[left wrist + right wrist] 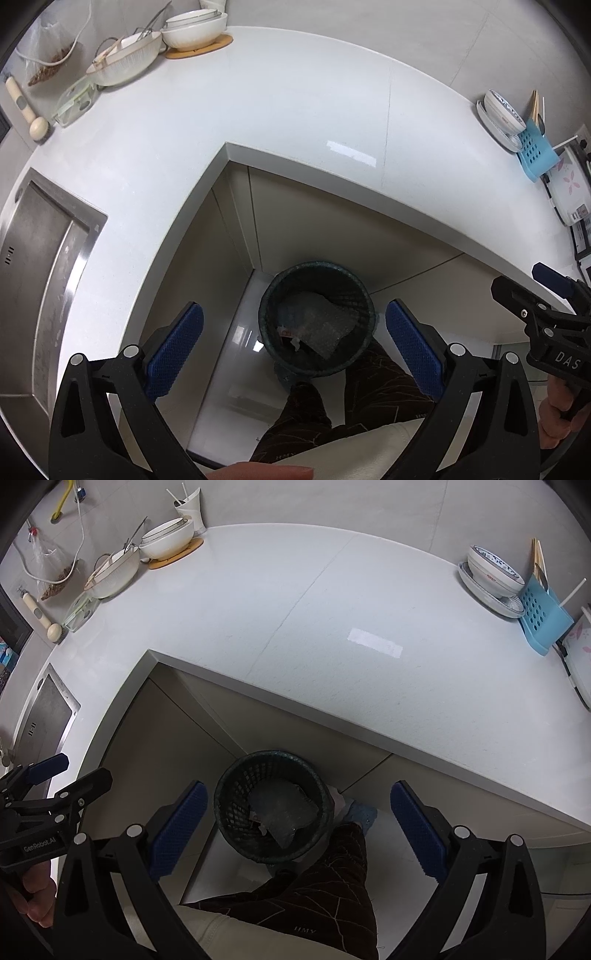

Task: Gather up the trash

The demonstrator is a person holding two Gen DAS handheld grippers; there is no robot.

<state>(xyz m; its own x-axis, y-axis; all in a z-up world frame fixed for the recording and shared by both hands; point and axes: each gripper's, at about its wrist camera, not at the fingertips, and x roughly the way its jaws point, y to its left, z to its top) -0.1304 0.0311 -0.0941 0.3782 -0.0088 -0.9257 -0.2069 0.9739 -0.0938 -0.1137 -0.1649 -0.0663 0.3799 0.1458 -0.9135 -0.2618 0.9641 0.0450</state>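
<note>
Below—bin (317, 321) between hand-held gripper (293, 347) fingers.

"DAS" stands in white on the black body of the right gripper (554, 295), right of the left jaws. "GenRobot.AI" stands on the left gripper (55, 775), left of the right jaws. "HMY" marks the dark trousers (325, 893) below them.

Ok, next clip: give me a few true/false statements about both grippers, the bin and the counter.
1. Both grippers are open and empty. True: left gripper, right gripper.
2. The mesh wastebasket is empty. False: crumpled plastic wrap lies inside.
3. The wastebasket stands on the countertop. False: it is on the floor, in the cabinet corner.
4. White bowls sit on a wooden trivet. True.
</note>
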